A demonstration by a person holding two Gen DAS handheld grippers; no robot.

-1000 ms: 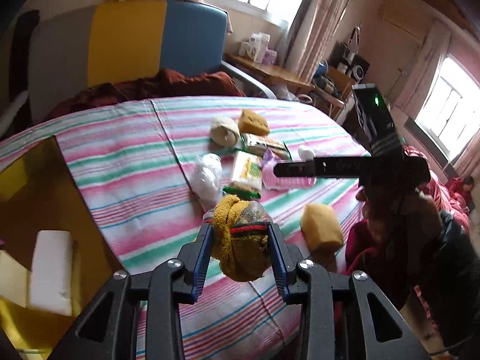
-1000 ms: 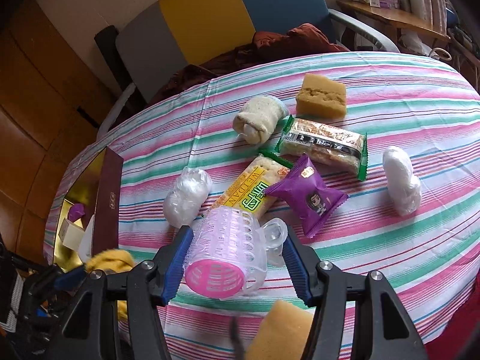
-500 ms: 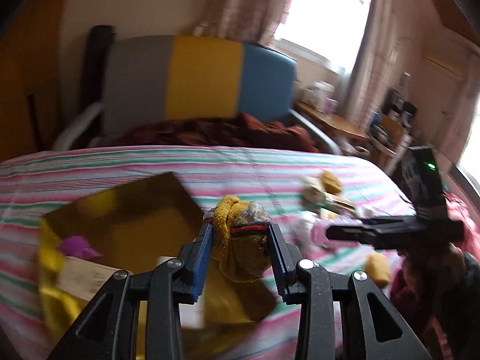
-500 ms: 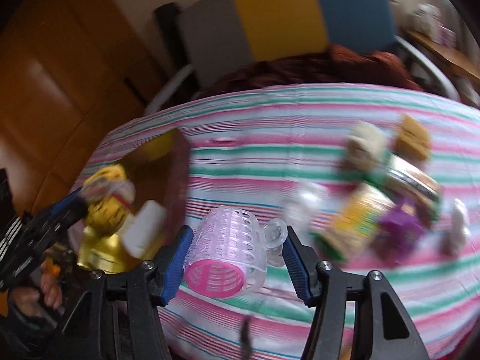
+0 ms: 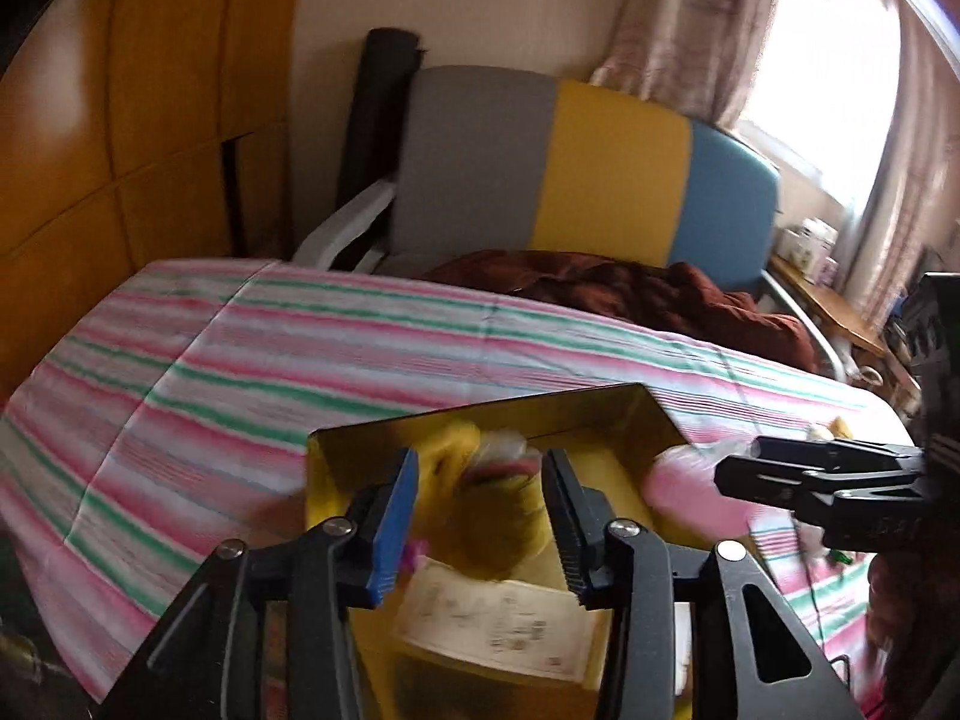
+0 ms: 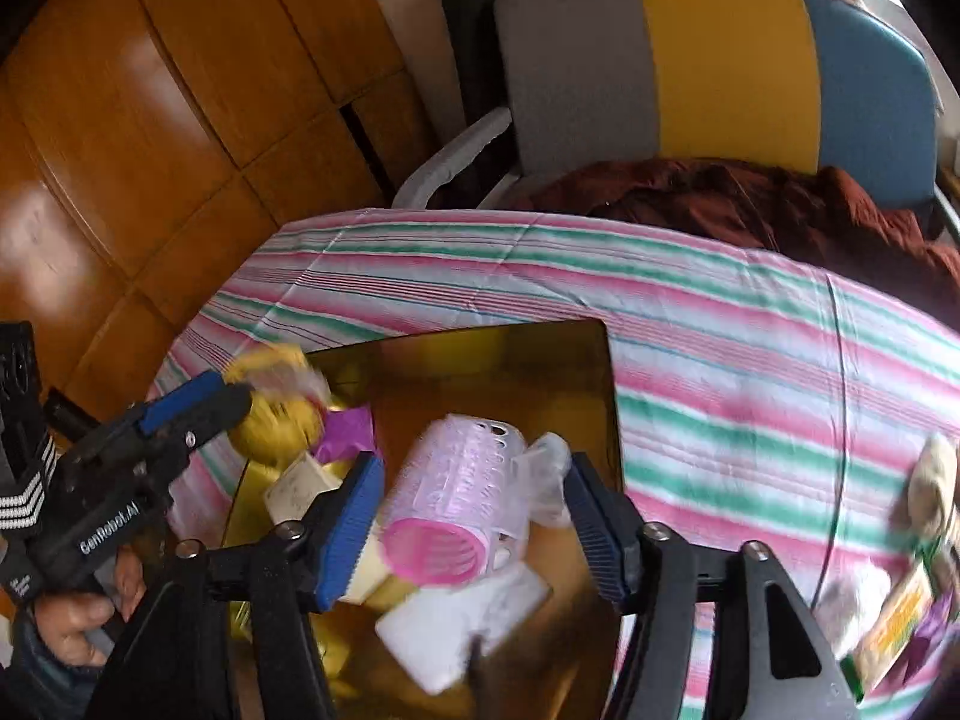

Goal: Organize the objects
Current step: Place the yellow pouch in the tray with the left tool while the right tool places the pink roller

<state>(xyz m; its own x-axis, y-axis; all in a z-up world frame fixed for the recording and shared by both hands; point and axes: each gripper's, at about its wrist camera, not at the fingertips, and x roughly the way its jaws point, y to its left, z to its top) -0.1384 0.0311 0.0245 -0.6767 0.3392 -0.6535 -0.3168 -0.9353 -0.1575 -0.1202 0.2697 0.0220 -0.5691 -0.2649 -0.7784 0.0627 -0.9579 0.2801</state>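
Pink plastic roller lies loose between the right hand-held gripper, whose jaws have just been opening, above the gold box. The left hand-held gripper, also just opening, has released the yellow bundle over the same box.

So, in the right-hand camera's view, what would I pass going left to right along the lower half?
Hand → left gripper → yellow bundle → purple packet → pink basket → gold box wall → striped cloth → snack packs.
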